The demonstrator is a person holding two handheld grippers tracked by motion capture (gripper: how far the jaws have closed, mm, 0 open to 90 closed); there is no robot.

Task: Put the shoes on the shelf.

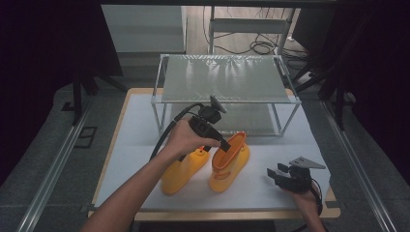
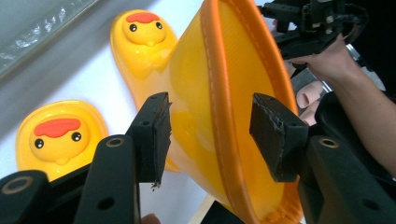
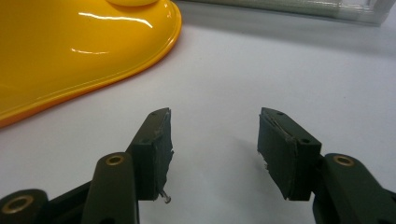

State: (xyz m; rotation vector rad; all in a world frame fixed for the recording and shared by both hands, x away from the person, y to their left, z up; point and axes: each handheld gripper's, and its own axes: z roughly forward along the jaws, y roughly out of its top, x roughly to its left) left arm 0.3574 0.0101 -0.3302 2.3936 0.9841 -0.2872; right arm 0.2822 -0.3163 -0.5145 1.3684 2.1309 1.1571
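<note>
L gripper (image 2: 210,135): wide, straddling right boot (image 2: 224,93) rim, no squeeze yet
R gripper (image 3: 212,154): wide, empty
Left: grip, lift to rack (image 1: 225,99)?

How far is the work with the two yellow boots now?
Nothing looks finished: both boots stand on the table, the left boot untouched. In hand: the left claw is open astride the right boot's rim. Left: gripping and moving it. The right claw waits open.

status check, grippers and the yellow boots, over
Left gripper open, jaws straddling right boot's rim, pads not pressing. Right gripper open, empty, low over table. Left boot untouched. Nothing blocking.
</note>
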